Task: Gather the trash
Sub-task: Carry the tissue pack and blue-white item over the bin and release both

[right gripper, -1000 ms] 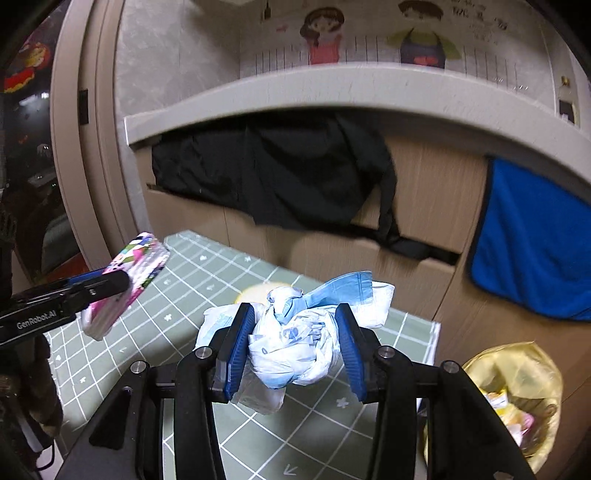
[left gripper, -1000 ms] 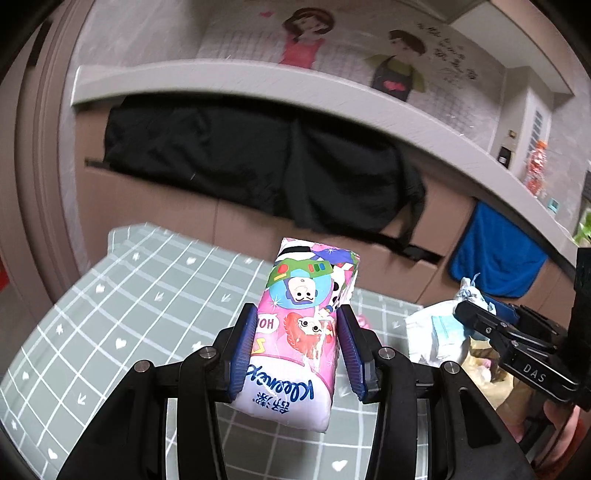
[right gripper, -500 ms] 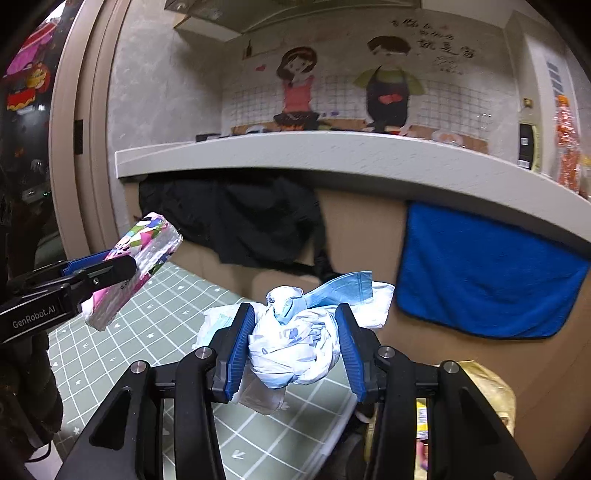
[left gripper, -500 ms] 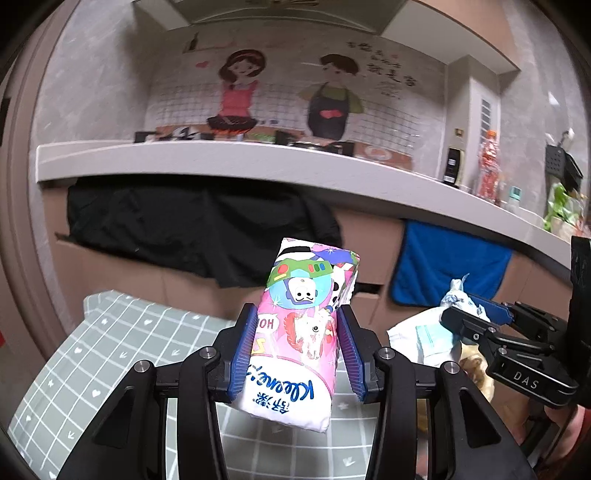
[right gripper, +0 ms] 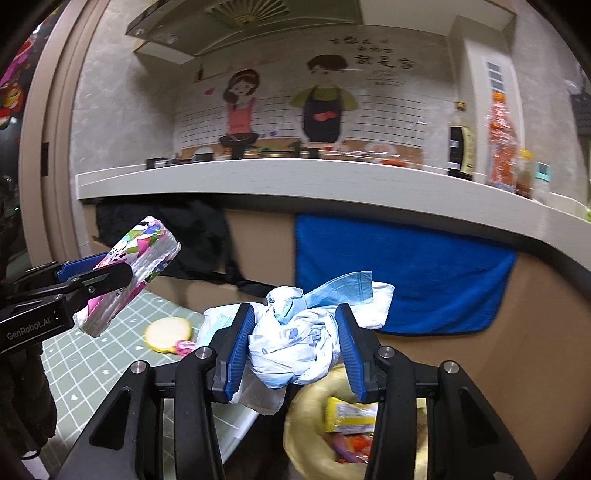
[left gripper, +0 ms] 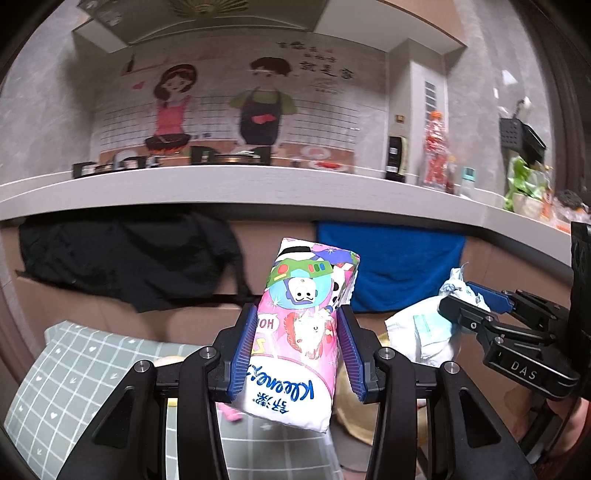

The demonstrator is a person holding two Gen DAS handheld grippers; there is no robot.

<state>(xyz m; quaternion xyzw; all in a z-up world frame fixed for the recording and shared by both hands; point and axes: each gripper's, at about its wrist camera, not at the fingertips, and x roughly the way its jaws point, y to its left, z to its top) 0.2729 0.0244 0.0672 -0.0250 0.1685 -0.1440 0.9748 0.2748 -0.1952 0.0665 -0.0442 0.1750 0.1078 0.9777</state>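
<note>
Left wrist: left gripper (left gripper: 295,350) clamps tissue pack (left gripper: 299,332) | right gripper (right gripper: 291,350) clamps probably crumpled wrapper (right gripper: 295,343)

- A home kitchen: a long pale tabletop (left gripper: 258,188) runs the length of the wall, carrying a gas hob with pans (left gripper: 229,157).
- A range hood (right gripper: 229,22) hangs above a tiled wall bearing a cartoon mural of a couple cooking (left gripper: 221,110).
- Sauce and condiment bottles (right gripper: 461,147) stand along the far end.
- A blue towel (right gripper: 402,273) and a dark garment (left gripper: 125,258) hang over the cabinet fronts.
</note>
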